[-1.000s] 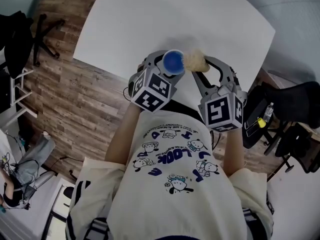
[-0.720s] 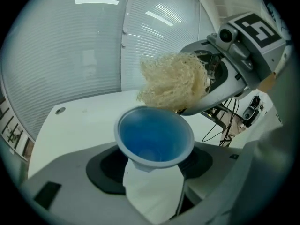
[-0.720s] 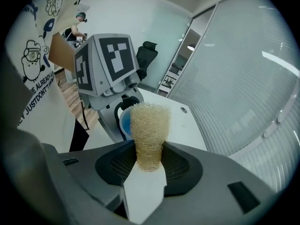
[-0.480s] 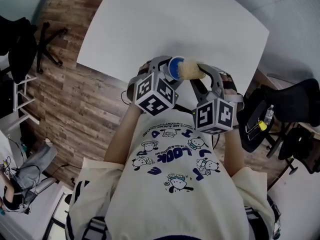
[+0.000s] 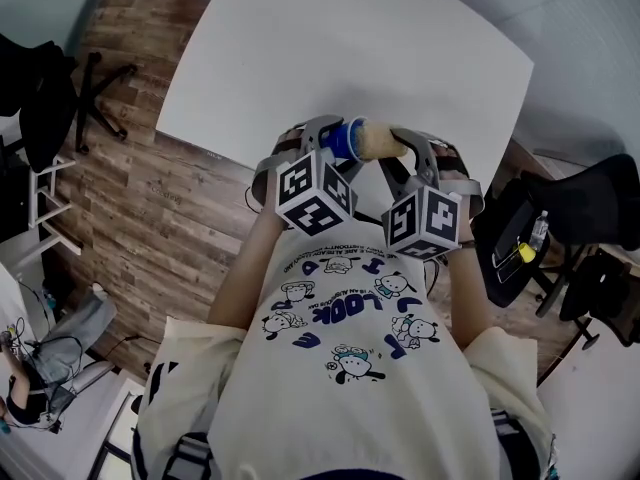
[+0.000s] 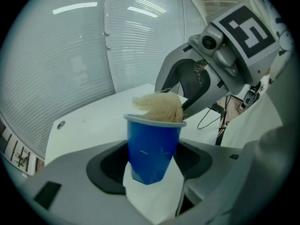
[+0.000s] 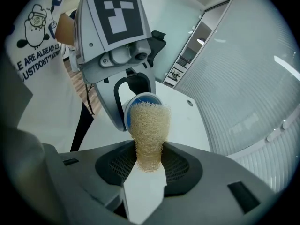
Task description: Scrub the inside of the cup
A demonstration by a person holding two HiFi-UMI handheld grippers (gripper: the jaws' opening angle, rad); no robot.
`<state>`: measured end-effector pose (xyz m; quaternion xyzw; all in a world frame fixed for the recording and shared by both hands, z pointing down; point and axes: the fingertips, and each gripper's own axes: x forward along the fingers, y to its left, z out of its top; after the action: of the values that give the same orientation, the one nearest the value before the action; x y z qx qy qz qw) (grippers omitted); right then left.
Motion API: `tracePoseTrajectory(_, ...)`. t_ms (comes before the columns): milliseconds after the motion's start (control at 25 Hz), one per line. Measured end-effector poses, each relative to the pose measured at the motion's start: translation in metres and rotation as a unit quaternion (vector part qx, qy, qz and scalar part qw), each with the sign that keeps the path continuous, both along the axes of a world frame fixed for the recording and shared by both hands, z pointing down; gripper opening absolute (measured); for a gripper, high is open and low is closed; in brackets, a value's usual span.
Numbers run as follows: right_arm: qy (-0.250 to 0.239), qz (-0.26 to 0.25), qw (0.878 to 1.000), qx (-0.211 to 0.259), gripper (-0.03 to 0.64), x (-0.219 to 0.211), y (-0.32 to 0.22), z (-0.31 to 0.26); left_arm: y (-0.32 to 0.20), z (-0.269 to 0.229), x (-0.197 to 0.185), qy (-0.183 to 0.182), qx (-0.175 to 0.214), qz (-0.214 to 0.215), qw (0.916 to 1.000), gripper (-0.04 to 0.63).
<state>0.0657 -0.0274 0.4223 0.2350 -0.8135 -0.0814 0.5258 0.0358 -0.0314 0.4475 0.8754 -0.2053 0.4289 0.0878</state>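
Change in the cup: a second ago the cup [image 6: 153, 149] showed its round blue mouth straight up to the head view. It now lies tipped over, and only its side and rim are seen from above.
Change in the scrubber: the beige mesh scrubber [image 7: 149, 130] was beside the rim on the right. Its far end now sits in the cup's mouth.
Change in the grippers: the left marker cube [image 5: 315, 190] and the right marker cube [image 5: 425, 221] have both rolled and stand closer together than before.
Left gripper [image 6: 153, 164]: its jaws are clamped on the cup's lower half, one pad on each side. It points forward and down.
Right gripper [image 7: 149, 167]: its jaws are closed on the near end of the scrubber. It also points forward and down and is angled in towards the left one.
Arms: both bare forearms reach forward from the cream shirt [image 5: 340, 368], and the two gripper tips meet in front of the chest.
Cup's place: it is held up in the jaws over the near edge of the white tabletop [image 5: 350, 38], about midway along that edge.
Cup's axis: its long axis runs roughly along the near edge. The mouth faces the person's right and the base faces left.
Scrubber's axis: it is in line with the cup, with loose mesh bulging above the rim.
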Motion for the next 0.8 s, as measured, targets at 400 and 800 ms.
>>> tracePoseTrajectory(400, 0.053, -0.032, 0.998, -0.015, 0.183, 0.002, 0.006, 0.019, 0.007, -0.005, 0.004, -0.027, 0.031, 0.031, 0.9987, 0.325)
tracePoseTrajectory(800, 0.063, -0.062, 0.996, -0.006, 0.181, -0.005, 0.009, 0.022, 0.010, -0.011, 0.003, -0.037, 0.053, 0.052, 0.9965, 0.324)
